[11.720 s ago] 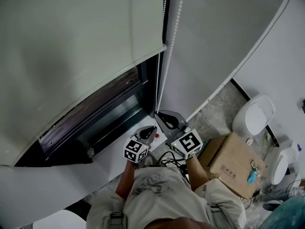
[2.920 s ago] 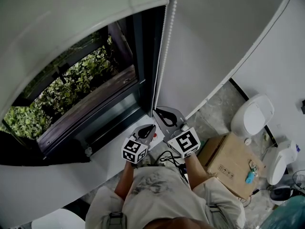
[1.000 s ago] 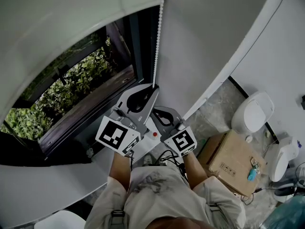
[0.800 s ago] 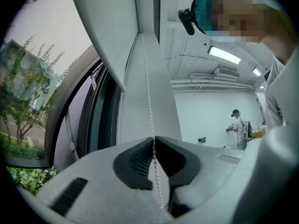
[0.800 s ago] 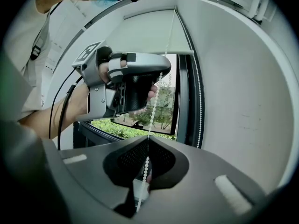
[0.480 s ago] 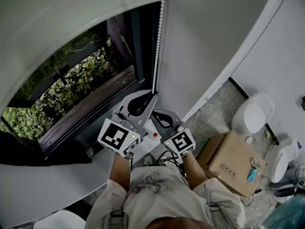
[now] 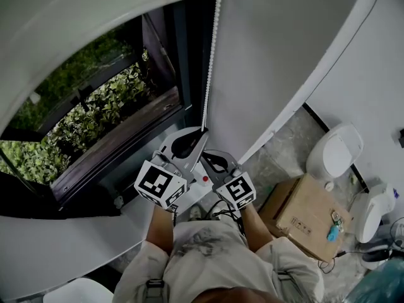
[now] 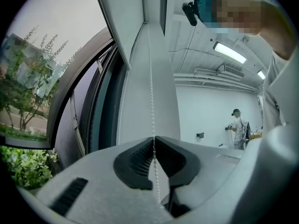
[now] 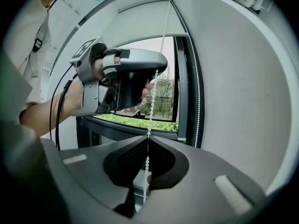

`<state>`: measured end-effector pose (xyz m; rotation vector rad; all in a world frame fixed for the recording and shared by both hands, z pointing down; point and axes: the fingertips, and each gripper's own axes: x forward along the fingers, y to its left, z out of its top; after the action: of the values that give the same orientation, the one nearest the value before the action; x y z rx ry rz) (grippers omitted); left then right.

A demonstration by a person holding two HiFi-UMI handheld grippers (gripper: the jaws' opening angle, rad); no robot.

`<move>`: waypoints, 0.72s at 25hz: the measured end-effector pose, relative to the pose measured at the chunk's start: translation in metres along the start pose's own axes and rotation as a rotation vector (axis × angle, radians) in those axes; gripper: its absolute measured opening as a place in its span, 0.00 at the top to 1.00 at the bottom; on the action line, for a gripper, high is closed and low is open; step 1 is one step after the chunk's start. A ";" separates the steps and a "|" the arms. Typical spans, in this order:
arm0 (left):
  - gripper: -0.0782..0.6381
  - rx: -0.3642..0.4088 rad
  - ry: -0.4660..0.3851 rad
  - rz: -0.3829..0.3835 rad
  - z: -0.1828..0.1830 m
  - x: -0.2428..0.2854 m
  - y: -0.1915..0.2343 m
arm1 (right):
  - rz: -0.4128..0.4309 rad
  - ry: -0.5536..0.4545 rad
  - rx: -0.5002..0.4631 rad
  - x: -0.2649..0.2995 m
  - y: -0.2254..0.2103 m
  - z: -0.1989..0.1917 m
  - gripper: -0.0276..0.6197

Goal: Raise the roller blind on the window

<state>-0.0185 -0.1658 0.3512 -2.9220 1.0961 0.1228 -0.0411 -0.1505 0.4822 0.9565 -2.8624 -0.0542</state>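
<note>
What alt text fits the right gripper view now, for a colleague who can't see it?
The right gripper is shut on the white bead chain, with the left gripper clamped on the same chain just above. Behind them the roller blind is partly raised, showing greenery through the dark-framed window.

Head view down; gripper views up chain (image 8: pixel 151 101)

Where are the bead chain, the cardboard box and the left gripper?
bead chain (image 7: pixel 211 55): head view, mid-length of strand.
cardboard box (image 7: pixel 309 214): head view, top face.
left gripper (image 7: pixel 202 131): head view, between its fingertips.
</note>
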 end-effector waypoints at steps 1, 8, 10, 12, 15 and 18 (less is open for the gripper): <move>0.86 -0.007 0.002 0.002 -0.003 -0.001 0.000 | 0.000 0.004 0.004 0.000 0.001 -0.003 0.94; 0.86 -0.042 0.028 0.004 -0.022 -0.004 -0.003 | 0.000 0.037 0.030 -0.003 0.005 -0.022 0.94; 0.86 -0.052 0.033 0.004 -0.026 -0.005 -0.004 | 0.000 0.046 0.035 -0.004 0.005 -0.027 0.94; 0.86 -0.061 0.040 0.004 -0.031 -0.004 -0.006 | 0.001 0.054 0.043 -0.005 0.005 -0.032 0.94; 0.86 -0.073 0.050 0.005 -0.039 -0.004 -0.007 | 0.002 0.064 0.055 -0.006 0.005 -0.040 0.94; 0.86 -0.081 0.057 0.007 -0.045 -0.005 -0.008 | 0.004 0.073 0.061 -0.006 0.006 -0.046 0.94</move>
<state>-0.0139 -0.1585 0.3968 -3.0111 1.1363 0.0862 -0.0338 -0.1420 0.5274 0.9433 -2.8140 0.0675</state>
